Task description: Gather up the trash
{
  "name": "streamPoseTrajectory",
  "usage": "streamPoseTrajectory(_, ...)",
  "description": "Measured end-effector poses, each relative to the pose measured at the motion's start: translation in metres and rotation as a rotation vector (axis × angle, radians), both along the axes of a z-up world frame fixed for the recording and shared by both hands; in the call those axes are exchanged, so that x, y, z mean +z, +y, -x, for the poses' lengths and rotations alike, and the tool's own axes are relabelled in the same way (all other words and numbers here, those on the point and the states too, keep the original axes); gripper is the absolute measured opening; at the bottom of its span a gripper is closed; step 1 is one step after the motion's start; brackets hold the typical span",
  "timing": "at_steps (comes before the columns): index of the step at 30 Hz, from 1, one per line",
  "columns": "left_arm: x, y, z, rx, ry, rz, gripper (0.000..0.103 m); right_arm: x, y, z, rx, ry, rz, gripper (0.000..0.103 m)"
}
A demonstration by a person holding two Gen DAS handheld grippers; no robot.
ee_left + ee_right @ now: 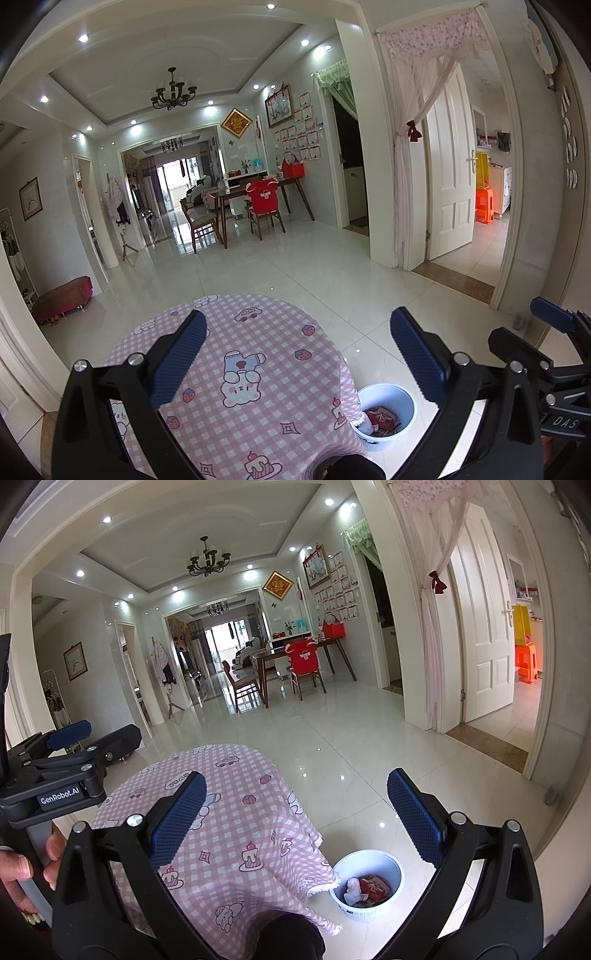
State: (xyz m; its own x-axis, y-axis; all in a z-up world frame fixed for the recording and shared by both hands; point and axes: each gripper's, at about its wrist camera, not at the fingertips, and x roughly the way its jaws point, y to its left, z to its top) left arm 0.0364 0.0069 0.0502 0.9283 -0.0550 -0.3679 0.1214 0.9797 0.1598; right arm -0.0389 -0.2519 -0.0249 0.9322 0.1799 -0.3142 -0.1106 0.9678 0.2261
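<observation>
Nearest, both tools hang above the round counter [258, 424] with nothing between their blue pads. The left tool [299, 354] has its fingers spread wide apart over the pink checked cloth [243, 332], and the right tool [297, 816] is spread just as wide, its left finger over the cloth and its right finger over the floor. Each tool also shows at the edge of the other's view: the right one at the far right of the left wrist view, the left one at the far left of the right wrist view, gripped by the person's left hand [26, 864].

Just beside the counter, on the white tiled floor [351, 746], stands a pale blue bin [384, 864], partly tucked under the fringe of the cloth. Inside it lies the trash [369, 888]: red wrappers and a crumpled whitish scrap. The cloth top itself carries only its printed bears, cakes and strawberries.

Farther off, across the glossy tiles, a dark wooden dining table [236, 194] stands with chairs, one chair wearing a red cover [263, 197]. A chandelier [173, 92] hangs from the ceiling, and at right an open white door [452, 166] stands behind a pink curtain [410, 147].
</observation>
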Motion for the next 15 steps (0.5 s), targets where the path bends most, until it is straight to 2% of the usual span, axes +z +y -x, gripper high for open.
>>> streamPoseTrajectory(15,-0.0014,0.0019,-0.0004,0.001,0.002,-0.002,0.098,0.0039,-0.0033,-0.0028,0.002,0.004,-0.001,0.096)
